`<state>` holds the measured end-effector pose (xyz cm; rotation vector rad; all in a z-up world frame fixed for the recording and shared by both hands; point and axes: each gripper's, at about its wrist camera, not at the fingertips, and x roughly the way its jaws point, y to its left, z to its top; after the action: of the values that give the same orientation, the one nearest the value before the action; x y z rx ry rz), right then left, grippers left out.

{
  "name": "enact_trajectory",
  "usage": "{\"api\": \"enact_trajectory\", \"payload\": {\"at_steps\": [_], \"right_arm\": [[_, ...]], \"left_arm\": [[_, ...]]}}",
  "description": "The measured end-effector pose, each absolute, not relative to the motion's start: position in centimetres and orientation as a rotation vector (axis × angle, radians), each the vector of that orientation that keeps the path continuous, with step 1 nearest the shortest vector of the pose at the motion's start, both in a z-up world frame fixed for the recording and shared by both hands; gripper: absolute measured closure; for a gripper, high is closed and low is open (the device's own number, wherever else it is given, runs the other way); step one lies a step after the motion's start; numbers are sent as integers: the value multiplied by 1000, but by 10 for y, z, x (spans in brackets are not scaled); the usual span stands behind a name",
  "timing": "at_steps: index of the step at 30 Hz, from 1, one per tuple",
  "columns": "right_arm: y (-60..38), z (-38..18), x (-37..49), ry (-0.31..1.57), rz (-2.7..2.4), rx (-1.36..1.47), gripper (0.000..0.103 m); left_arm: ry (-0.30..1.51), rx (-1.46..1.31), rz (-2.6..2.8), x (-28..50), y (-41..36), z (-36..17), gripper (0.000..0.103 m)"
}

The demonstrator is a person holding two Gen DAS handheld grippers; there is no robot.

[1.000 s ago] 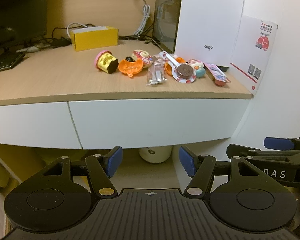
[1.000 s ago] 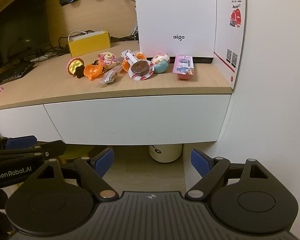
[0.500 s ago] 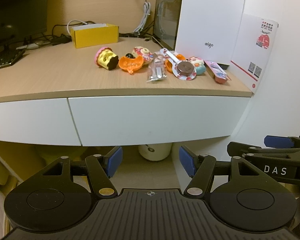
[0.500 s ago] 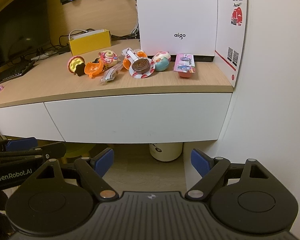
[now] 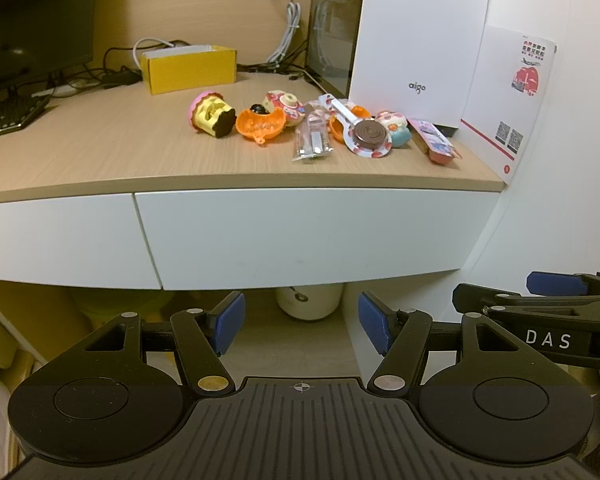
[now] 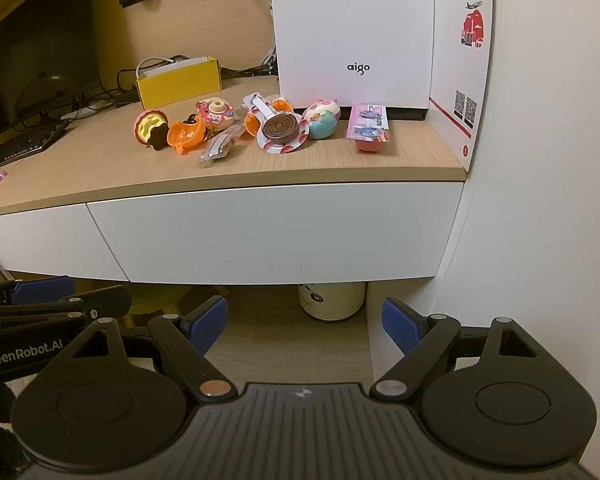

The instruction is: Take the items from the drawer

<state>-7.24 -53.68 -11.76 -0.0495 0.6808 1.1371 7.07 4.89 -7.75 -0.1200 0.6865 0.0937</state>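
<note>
Nearest the cameras, the left gripper (image 5: 300, 322) and right gripper (image 6: 303, 326) both gape wide, holding nothing. Beyond them, under the desktop's front edge, two white drawer fronts sit shut, the wide drawer (image 5: 308, 236) rightmost. Along the desktop (image 6: 100, 172) lies a row of small toys (image 6: 280, 130); behind, one yellow box (image 5: 188, 68).

The left gripper (image 5: 300, 322) fills the bottom of the frame, its 2 blue pads (image 5: 228, 322) apart with nothing between them. Above it sits the closed white drawer (image 5: 300, 236). Small toys (image 5: 260, 124) lie in a row on the wooden desktop (image 5: 100, 152) at center. The right gripper (image 5: 556, 284) shows at lower right.
</note>
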Motion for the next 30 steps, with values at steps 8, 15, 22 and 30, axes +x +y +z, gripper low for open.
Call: {"api": "enact_trajectory", "payload": {"at_steps": [8, 15, 22, 30], "right_arm": [[-537, -118, -73, 682, 1136, -47, 18], [-536, -120, -74, 682, 1138, -49, 18], [-535, -121, -73, 688, 1132, -45, 18], [-535, -121, -73, 690, 1135, -48, 18]], "left_arm": [[687, -121, 93, 71, 49, -78, 35], [699, -124, 90, 71, 48, -82, 35], [695, -121, 87, 72, 47, -82, 35], [699, -126, 87, 71, 47, -83, 35]]}}
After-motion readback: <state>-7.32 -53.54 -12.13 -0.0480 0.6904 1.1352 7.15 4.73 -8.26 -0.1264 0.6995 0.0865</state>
